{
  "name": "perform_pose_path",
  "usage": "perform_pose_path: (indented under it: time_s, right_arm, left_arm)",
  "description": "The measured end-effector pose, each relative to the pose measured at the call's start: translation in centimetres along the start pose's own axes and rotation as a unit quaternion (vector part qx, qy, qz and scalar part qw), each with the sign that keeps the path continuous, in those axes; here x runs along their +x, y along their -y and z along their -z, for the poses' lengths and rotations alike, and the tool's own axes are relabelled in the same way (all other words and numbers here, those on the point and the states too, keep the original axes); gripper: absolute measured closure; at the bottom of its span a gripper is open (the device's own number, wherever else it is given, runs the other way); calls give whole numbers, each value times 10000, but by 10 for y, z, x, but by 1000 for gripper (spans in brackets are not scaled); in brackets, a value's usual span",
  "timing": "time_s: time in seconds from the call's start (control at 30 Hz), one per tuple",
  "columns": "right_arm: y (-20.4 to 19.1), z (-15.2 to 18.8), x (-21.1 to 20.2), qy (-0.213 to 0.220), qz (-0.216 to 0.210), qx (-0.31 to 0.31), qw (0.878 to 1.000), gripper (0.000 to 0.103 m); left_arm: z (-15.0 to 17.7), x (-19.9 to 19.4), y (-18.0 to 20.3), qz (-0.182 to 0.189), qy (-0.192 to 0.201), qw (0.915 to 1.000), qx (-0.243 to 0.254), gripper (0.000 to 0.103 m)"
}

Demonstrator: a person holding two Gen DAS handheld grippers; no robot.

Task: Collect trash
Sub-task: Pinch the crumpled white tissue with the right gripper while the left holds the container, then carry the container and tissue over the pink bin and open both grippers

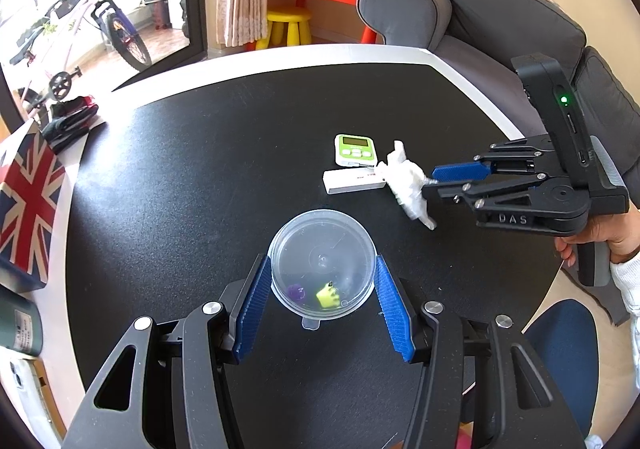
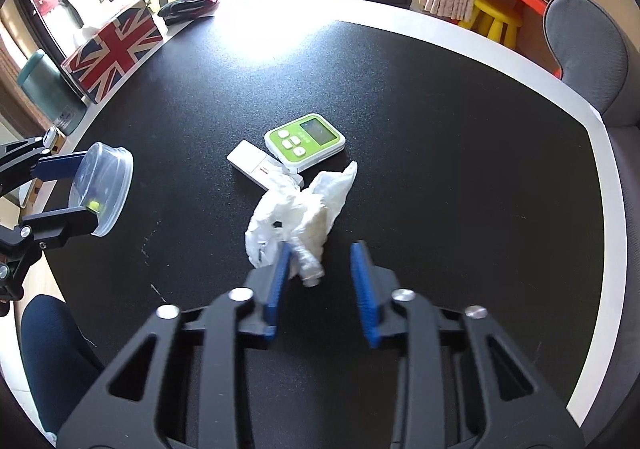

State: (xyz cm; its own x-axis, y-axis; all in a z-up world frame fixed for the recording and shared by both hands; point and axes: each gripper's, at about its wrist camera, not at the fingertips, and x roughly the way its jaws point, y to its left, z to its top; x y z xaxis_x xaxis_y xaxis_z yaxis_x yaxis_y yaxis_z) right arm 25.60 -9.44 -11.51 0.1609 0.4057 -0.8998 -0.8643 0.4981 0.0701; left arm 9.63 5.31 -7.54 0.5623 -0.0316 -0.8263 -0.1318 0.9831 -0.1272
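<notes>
My left gripper (image 1: 323,275) is shut on a clear round plastic container (image 1: 322,263) with a lid, holding it above the black table; small purple and yellow bits lie inside. It also shows in the right wrist view (image 2: 102,189). A crumpled white tissue (image 2: 298,209) lies on the table in front of my right gripper (image 2: 323,257), whose jaws are open, the left finger touching the tissue's near end. In the left wrist view the right gripper (image 1: 430,181) sits at the tissue (image 1: 408,181).
A green timer (image 2: 306,141) and a white flat box (image 2: 252,163) lie just beyond the tissue. A Union Jack box (image 2: 116,53) and dark clothes (image 2: 188,5) sit on the table's far white edge (image 2: 440,25). A grey sofa (image 1: 500,17) stands past the table.
</notes>
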Motion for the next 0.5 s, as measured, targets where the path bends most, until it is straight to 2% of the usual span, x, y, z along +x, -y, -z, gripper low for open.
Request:
perform_pose_path:
  time_s: [0.1,0.5]
  right_arm:
    - [-3,1,-2,18,28,-38,10000,97]
    - [-7,16,-38,393,34,17,9992,100]
  left_arm:
    - [2,-1,0,1,1,10000,-11,51]
    - [5,-13,9,70,137,9999,22,51]
